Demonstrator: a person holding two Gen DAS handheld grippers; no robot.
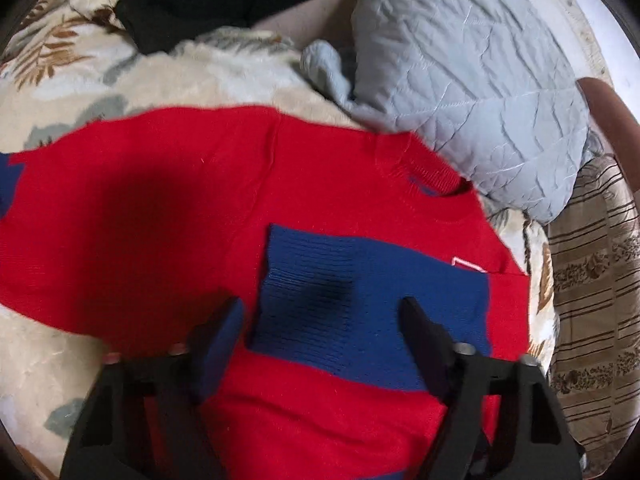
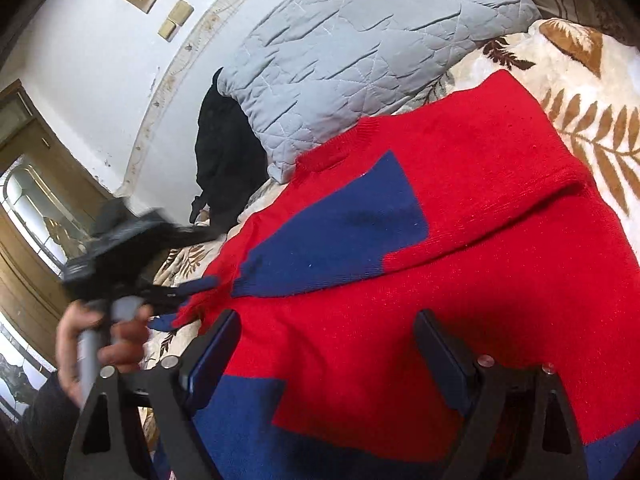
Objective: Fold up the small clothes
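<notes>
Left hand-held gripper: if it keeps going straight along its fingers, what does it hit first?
Most likely the navy ribbed knit cuff folded onto the red knitted sweater; the left hand-held gripper, jaws open, points at it. Depth is unclear.

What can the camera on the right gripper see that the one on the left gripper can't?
Only the right wrist view shows the person's hand holding the left gripper's handle, the wooden door and the white wall.

Only the left wrist view shows the sweater's neckline with a small white label on the chest, and a brown striped cloth.

Both show the red and blue sweater spread on the leaf-print blanket, the grey quilted pillow beyond it, a black garment, and open jaws over the sweater.
</notes>
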